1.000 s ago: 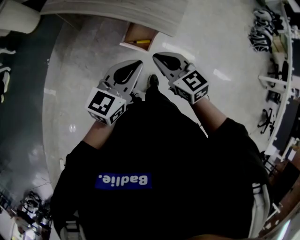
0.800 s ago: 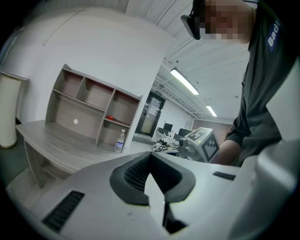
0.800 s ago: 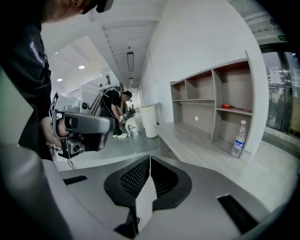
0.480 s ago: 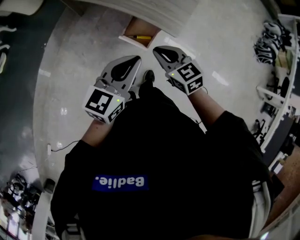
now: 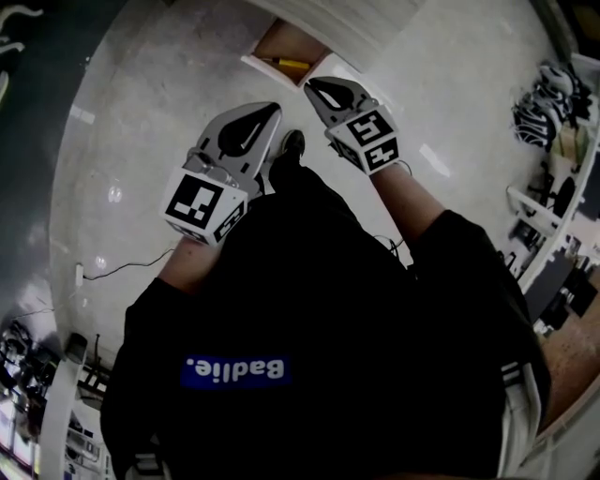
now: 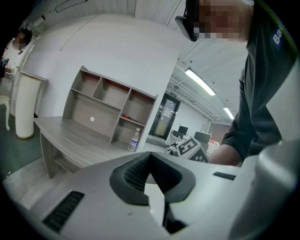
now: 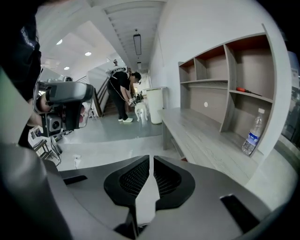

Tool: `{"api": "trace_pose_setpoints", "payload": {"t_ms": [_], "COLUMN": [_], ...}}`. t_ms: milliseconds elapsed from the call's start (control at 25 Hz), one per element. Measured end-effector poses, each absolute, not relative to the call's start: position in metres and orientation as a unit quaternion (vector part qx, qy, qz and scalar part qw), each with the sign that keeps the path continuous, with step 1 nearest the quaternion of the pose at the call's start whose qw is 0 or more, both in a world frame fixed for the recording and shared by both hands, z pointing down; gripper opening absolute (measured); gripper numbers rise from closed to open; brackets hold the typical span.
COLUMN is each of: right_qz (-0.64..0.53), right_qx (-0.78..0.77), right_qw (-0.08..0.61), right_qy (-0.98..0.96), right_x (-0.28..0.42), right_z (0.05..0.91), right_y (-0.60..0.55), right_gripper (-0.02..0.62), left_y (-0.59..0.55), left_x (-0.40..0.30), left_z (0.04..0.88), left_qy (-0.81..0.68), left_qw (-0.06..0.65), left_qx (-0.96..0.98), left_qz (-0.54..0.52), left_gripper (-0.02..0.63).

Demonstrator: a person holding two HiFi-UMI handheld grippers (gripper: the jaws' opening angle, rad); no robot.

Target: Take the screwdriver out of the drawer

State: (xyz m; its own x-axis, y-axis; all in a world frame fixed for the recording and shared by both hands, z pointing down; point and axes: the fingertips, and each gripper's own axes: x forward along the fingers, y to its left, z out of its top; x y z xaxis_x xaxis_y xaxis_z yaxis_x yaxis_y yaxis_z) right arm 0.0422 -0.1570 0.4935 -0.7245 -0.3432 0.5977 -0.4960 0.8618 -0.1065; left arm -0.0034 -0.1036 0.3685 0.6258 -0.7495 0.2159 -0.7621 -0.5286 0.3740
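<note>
Approach step: the grey left gripper (image 5: 270, 112) and right gripper (image 5: 315, 87) are both closed, empty, near the open brown wooden drawer (image 5: 284, 41). Next, the right must likely open its jaws over the yellow-handled screwdriver (image 5: 292, 64).

Counter (image 5: 352, 23): cut off by the top edge of the head view.
Drawer (image 5: 281, 42): its back part is hidden under the counter's edge; only the front part shows.
Screwdriver (image 5: 292, 64): a yellow handle at top centre; shaft and tip too small to tell.
Floor (image 5: 141, 141): the lower half is hidden behind the person's dark torso (image 5: 328, 328).
Shelf item (image 7: 245, 89): thin, red-handled, too small to name.
Bottle (image 7: 252, 136): label too small to read.
Far person (image 7: 123, 96): bends over something white, too small to tell.
</note>
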Motion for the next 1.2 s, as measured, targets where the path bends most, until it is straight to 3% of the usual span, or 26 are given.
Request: {"api": "trace_pose_setpoints", "payload": {"t_ms": [360, 480, 1200], "right_qz": [0.091, 0.084, -0.025], "right_qx": [0.212, 0.21, 0.169], "right_qw": [0.344, 0.364, 0.518], "right_qy": [-0.91, -0.903, -0.838], "right_x": [0.036, 0.03, 0.03], "right_z": [0.538, 0.557, 0.687], "right_y": [-0.168, -0.172, -0.21], "right_gripper": [0.037, 0.1, 0.11], "left_y": [-0.104, -0.102, -0.093], "left_x": [-0.021, -0.031, -0.072], "left_z": [0.381, 0.386, 0.417], "left_qy": [-0.466, -0.476, -0.512], "left_qw": [0.224, 0.224, 0.251], "left_qx": [0.856, 0.851, 0.821], "left_qz": [0.006, 0.005, 0.022], "left_gripper": [0.002, 0.002, 0.002]}}
